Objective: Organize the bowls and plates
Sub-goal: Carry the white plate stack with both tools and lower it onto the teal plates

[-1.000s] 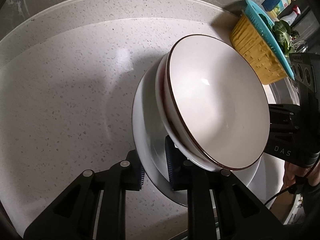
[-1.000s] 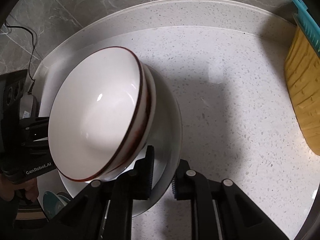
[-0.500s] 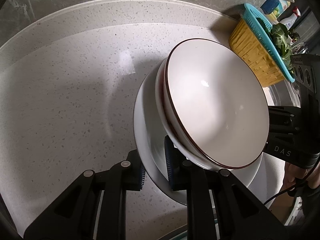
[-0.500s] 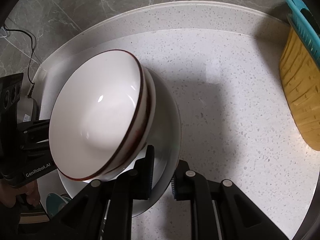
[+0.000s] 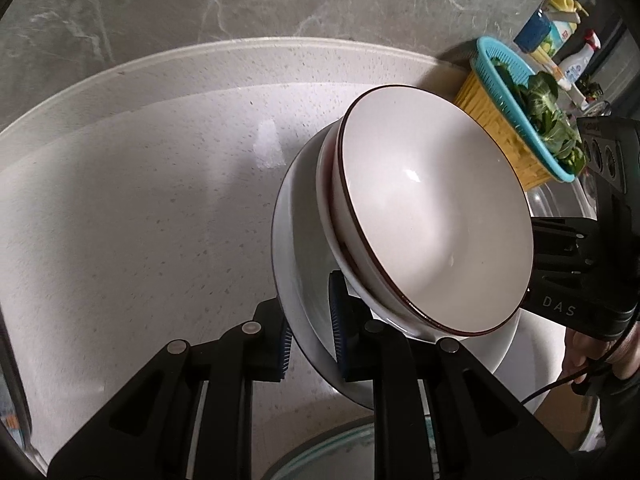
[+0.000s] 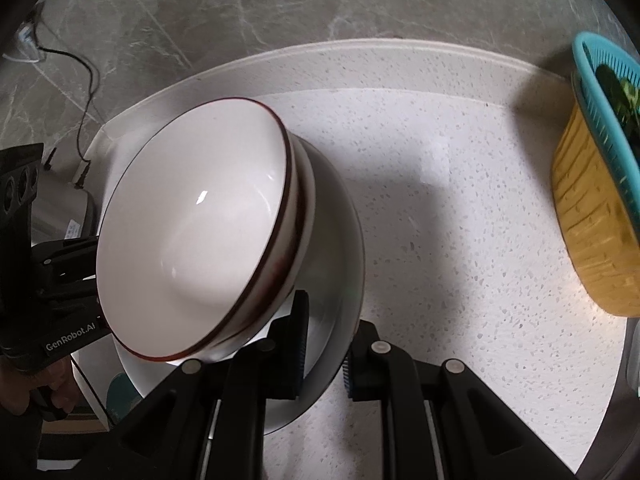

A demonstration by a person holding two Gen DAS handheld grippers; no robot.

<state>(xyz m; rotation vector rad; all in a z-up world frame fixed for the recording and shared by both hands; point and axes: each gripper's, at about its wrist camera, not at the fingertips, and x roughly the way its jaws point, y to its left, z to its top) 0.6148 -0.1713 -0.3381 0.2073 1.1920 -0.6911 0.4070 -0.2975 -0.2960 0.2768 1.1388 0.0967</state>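
A white plate (image 5: 298, 264) carries two stacked white bowls with dark red rims (image 5: 436, 216). My left gripper (image 5: 308, 340) is shut on the plate's near rim. My right gripper (image 6: 326, 344) is shut on the opposite rim of the same plate (image 6: 340, 272), with the bowls (image 6: 192, 232) tilted toward the left. The stack hangs above the speckled white counter (image 6: 460, 248). Each gripper's body shows in the other's view, held by a hand.
A yellow basket with a teal colander of greens (image 5: 516, 136) stands at the counter's right, also in the right wrist view (image 6: 592, 216). Bottles (image 5: 560, 36) stand behind it. A grey marble wall (image 6: 280, 8) backs the counter. A glass rim (image 5: 352, 456) lies below.
Both grippers have lifted the plate and bowls higher, and the counter and wall have dropped further into view. The grips have not changed.
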